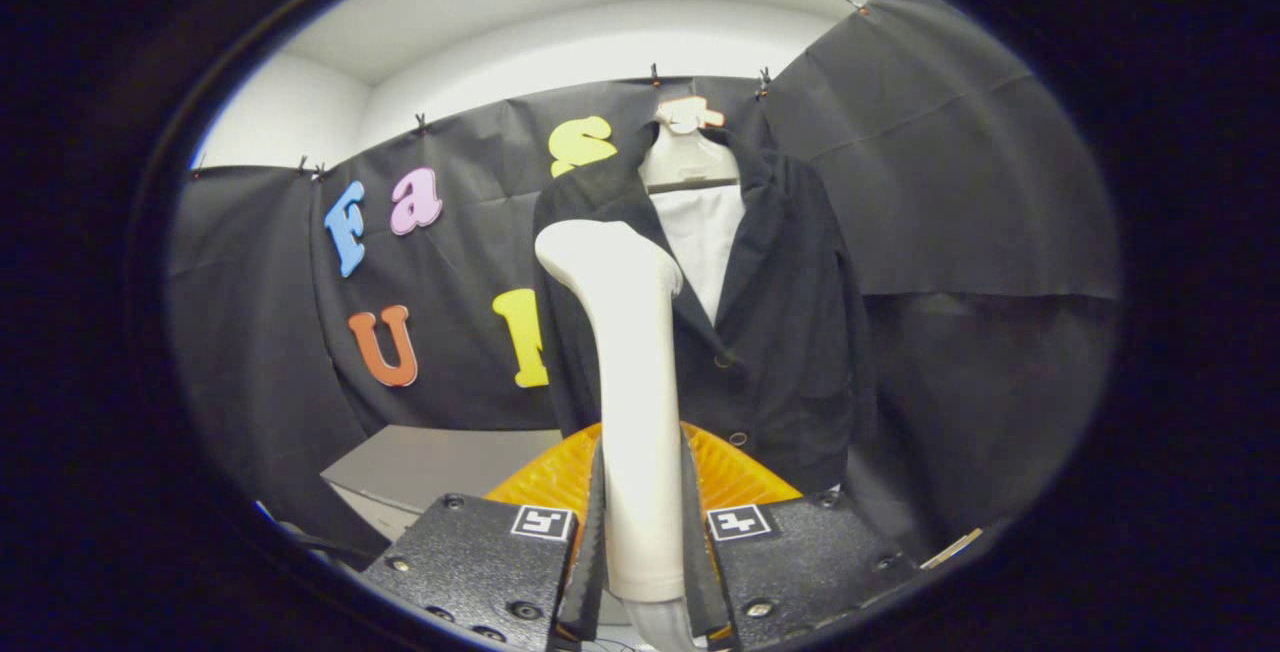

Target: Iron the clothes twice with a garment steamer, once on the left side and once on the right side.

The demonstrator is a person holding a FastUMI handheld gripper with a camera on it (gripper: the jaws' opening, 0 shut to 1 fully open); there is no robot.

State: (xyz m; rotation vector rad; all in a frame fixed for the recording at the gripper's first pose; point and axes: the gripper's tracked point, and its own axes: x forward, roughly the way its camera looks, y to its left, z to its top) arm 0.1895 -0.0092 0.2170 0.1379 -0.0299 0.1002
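Note:
A white garment steamer (632, 382) stands upright between my fingers, and my gripper (640, 522) is shut on its handle. Its head (600, 247) rises in front of the jacket's left half, as seen from here, at chest height. The black jacket (790, 332) hangs on a white hanger (688, 147) against the black cloth wall, over a white shirt front (705, 242). Whether the steamer's head touches the cloth I cannot tell. The jacket's lower left part is hidden behind the steamer.
An orange ribbed object (725, 467) lies just beyond the fingers, below the jacket's hem. A grey tabletop (440, 462) stretches to its left. Black cloth walls close the booth on all sides.

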